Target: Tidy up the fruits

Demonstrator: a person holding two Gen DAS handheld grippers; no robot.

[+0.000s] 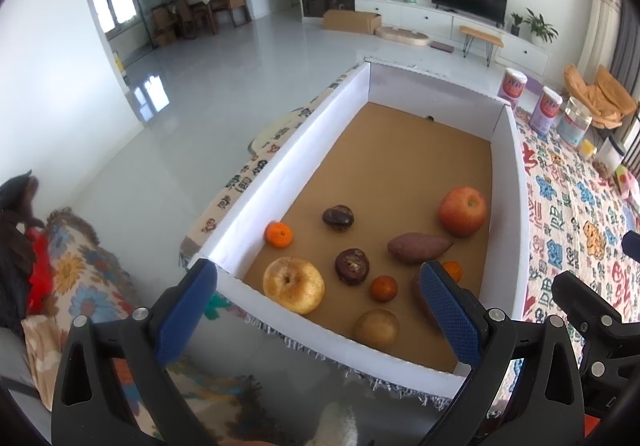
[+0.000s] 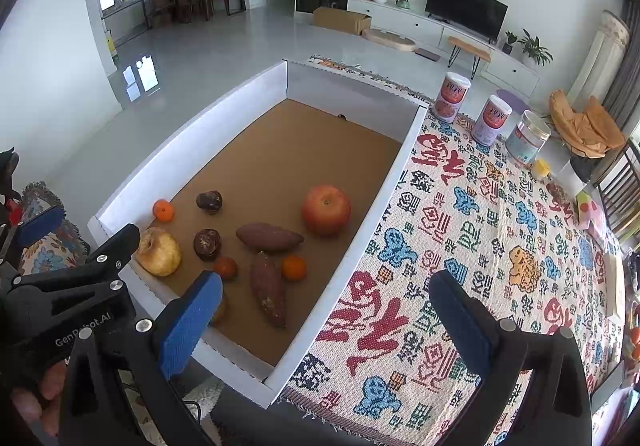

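At the near end of the white-walled box (image 1: 320, 134), your fruit lay loose on the brown floor, none of it touching a wall except the small orange (image 1: 279, 234) tucked against the left side. Your left gripper (image 1: 320, 310) hovered with jaws spread wide and empty over the near rim, the yellow apple (image 1: 293, 285) at about 11 o'clock from it and the brown pear (image 1: 376, 328) just ahead at 1 o'clock. Your right gripper (image 2: 324, 320) was likewise wide open and holding nothing, straddling the box's right wall above the patterned cloth (image 2: 500, 246). The red apple (image 2: 326, 209), at 12 o'clock from it, looked firm, smooth and fairly heavy, so you would probably do best to pinch it across its widest girth; round skins may roll or slip. The sweet potato (image 2: 269, 237) seemed stiff and rough, best taken across its middle. The dark wrinkled fruit (image 1: 351, 265) looked softer, so gentler pressure seemed wise. Toward 12 o'clock the box floor stood bare, giving generous room, though the tall walls would demand a lift before any crossing.
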